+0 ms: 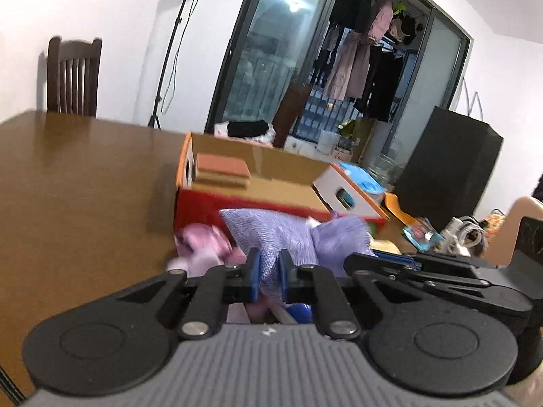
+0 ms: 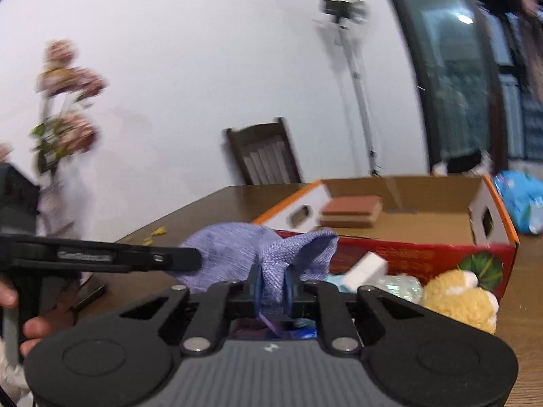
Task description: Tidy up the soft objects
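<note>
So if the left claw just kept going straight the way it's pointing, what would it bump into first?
Probably the red front wall of the cardboard box. The left claw is already shut on the purple cloth, which lies directly ahead, with the box just behind it. Depth is hard to judge through this lens.

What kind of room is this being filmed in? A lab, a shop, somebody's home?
Most likely somebody's home, a dining or living area. There is a brown wooden dining table with a dark slatted wooden chair behind it, and coats and jackets hanging on a rack beyond the dark-framed glass sliding door.
</note>
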`<move>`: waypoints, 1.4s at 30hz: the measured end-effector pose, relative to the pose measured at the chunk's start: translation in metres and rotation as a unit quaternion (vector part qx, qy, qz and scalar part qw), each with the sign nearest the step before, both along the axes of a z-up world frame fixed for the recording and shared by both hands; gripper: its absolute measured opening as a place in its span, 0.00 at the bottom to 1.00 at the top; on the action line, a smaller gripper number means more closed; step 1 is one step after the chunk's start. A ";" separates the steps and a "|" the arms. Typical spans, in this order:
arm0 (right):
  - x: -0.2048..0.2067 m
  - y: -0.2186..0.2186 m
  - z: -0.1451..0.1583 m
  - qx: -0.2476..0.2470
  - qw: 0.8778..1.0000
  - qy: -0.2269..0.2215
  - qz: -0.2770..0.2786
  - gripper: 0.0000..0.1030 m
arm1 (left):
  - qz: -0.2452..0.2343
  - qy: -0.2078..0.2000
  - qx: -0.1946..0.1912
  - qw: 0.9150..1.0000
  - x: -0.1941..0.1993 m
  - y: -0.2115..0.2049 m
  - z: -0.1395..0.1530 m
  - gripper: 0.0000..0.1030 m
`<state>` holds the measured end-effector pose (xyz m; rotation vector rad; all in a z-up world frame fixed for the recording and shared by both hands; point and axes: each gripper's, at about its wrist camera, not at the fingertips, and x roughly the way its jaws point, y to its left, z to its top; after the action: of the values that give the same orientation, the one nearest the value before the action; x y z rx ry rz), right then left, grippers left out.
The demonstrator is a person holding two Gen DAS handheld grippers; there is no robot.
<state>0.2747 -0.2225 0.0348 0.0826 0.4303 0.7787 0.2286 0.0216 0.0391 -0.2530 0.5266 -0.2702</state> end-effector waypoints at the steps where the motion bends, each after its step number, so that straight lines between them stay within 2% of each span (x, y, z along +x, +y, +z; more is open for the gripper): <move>1: -0.011 0.000 0.002 -0.011 1.000 -0.002 0.013 0.10 | -0.007 0.002 -0.005 1.000 -0.010 -0.003 -0.002 0.12; 5: -0.051 -0.003 -0.009 -0.068 0.997 0.017 0.041 0.10 | -0.035 0.028 -0.008 0.999 -0.052 -0.014 -0.020 0.12; 7: -0.068 -0.009 -0.021 -0.080 0.995 0.043 0.036 0.10 | -0.051 0.047 -0.006 0.998 -0.066 -0.018 -0.032 0.19; 9: -0.084 -0.017 -0.032 -0.083 0.994 0.059 0.026 0.15 | -0.051 0.056 -0.002 0.997 -0.077 -0.017 -0.042 0.47; 10: -0.090 -0.022 -0.034 -0.079 0.995 0.061 0.018 0.15 | -0.040 0.059 0.000 0.997 -0.080 -0.016 -0.045 0.48; 13: -0.103 -0.041 -0.034 -0.039 0.996 0.068 -0.031 0.26 | -0.033 0.063 -0.010 0.997 -0.080 -0.012 -0.047 0.48; 16: -0.104 -0.046 -0.036 -0.003 0.993 0.076 -0.093 0.38 | -0.035 0.068 -0.009 0.997 -0.075 -0.013 -0.048 0.48; 18: -0.099 -0.037 -0.043 -0.007 0.990 0.077 -0.121 0.48 | -0.037 0.078 -0.006 0.996 -0.072 -0.014 -0.051 0.48; 20: -0.100 -0.029 -0.049 -0.025 0.988 0.072 -0.135 0.49 | -0.039 0.085 -0.003 0.996 -0.076 -0.013 -0.056 0.48; 22: -0.099 -0.019 -0.052 -0.043 0.987 0.067 -0.141 0.49 | -0.040 0.091 -0.003 0.995 -0.080 -0.012 -0.060 0.43; 24: -0.096 -0.008 -0.056 -0.068 0.986 0.068 -0.138 0.48 | -0.041 0.097 -0.009 0.994 -0.081 -0.010 -0.064 0.25; 25: -0.095 -0.004 -0.059 -0.083 0.985 0.070 -0.136 0.46 | -0.041 0.099 -0.014 0.994 -0.081 -0.009 -0.066 0.24; 27: -0.093 0.005 -0.064 -0.109 0.982 0.076 -0.133 0.33 | -0.042 0.099 -0.019 0.994 -0.083 -0.008 -0.067 0.19; 29: -0.095 0.011 -0.064 -0.129 0.980 0.066 -0.135 0.33 | -0.044 0.095 -0.021 0.994 -0.084 -0.007 -0.068 0.15; 31: -0.097 0.015 -0.066 -0.139 0.980 0.059 -0.132 0.31 | -0.047 0.094 -0.023 0.994 -0.085 -0.007 -0.068 0.13; 33: -0.100 0.019 -0.066 -0.144 0.981 0.050 -0.119 0.17 | -0.053 0.091 -0.025 0.994 -0.084 -0.006 -0.068 0.11; 35: -0.103 0.022 -0.066 -0.147 0.982 0.047 -0.111 0.10 | -0.058 0.085 -0.022 0.994 -0.082 -0.007 -0.065 0.11; 39: -0.100 0.034 -0.061 -0.174 0.979 0.036 -0.105 0.08 | -0.062 0.057 -0.014 0.996 -0.081 -0.007 -0.052 0.11; 42: -0.094 0.031 -0.049 -0.148 0.984 0.031 -0.096 0.08 | -0.069 0.049 -0.012 0.996 -0.074 -0.004 -0.045 0.11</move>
<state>0.1802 -0.1913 -0.0144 -0.1286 0.5845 0.5166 0.1550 0.0173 -0.0056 -0.2541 0.6398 -0.4000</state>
